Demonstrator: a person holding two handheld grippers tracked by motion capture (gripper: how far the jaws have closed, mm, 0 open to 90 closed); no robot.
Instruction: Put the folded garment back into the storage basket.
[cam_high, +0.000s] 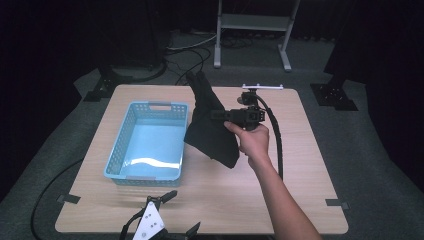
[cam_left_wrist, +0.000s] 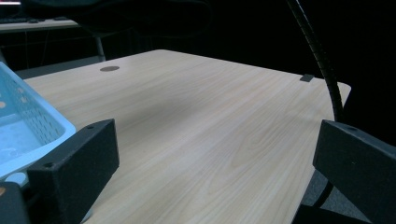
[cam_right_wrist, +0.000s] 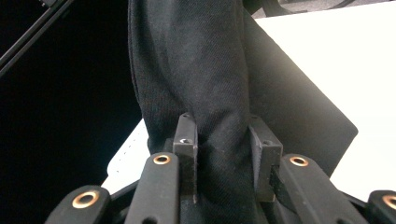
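Our right gripper (cam_high: 216, 115) is black, boxy at the grip, with a ribbed black cable (cam_high: 276, 137) trailing from it; its linkage arms carry copper-ringed rivets (cam_right_wrist: 161, 159), and its jaw blocks have small screw holes. Our left gripper (cam_high: 181, 213) wears a grey three-cornered plate (cam_high: 149, 224) dotted with holes. Our right forearm (cam_high: 285, 205) is bare, sleeveless.

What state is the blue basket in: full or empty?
Empty: in the high view the blue basket shows its bare floor, and the black cloth hangs beside it, outside.
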